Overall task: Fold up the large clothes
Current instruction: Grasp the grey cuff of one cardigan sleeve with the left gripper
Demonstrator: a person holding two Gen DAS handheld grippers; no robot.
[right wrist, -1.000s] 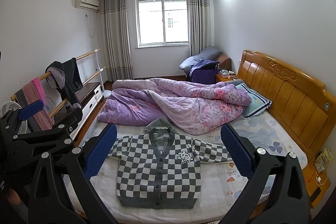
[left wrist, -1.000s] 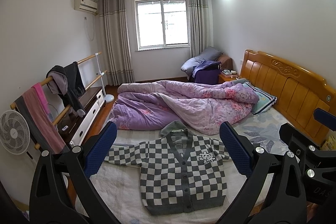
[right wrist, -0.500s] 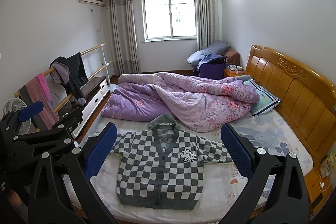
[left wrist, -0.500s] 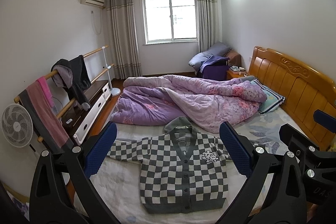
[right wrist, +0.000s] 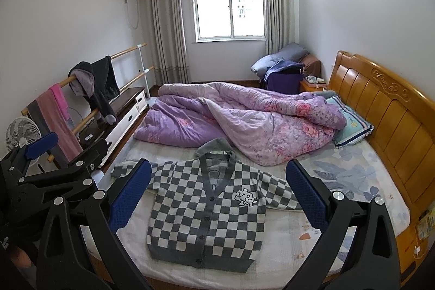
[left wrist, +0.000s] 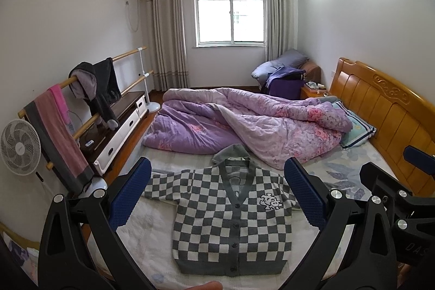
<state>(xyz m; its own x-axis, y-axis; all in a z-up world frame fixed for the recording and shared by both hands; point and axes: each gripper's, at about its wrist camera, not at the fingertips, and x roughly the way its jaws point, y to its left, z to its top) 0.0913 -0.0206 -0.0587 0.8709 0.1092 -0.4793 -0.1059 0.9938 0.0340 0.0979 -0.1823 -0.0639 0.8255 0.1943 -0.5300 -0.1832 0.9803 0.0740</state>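
White walls and a curtained window frame a bedroom where a wide bed with a pale floral sheet takes up most of the floor, its carved orange wooden headboard standing along the right side. Spread flat on the near part of the sheet lies the grey-and-white checkered knit cardigan, buttoned down the front, both sleeves stretched out sideways, a small white patch on its chest and its grey collar pointing toward the far wall. Just beyond the collar sits a rumpled purple floral quilt, which seems to touch or slightly overlap the collar, though the fold there is hard to read. A striped pillow pokes out from under the quilt beside the headboard.

Hovering above the near edge of the bed, the left gripper has its two blue-padded fingers spread wide with nothing between them, the cardigan's body showing in the gap. To its right, the right gripper is likewise splayed apart and empty, held clear of the fabric.

Along the left wall runs a wooden two-rail rack draped with a pink-and-grey towel and a dark hooded jacket, with a white standing fan nearest the camera and a low dark-topped white cabinet behind.
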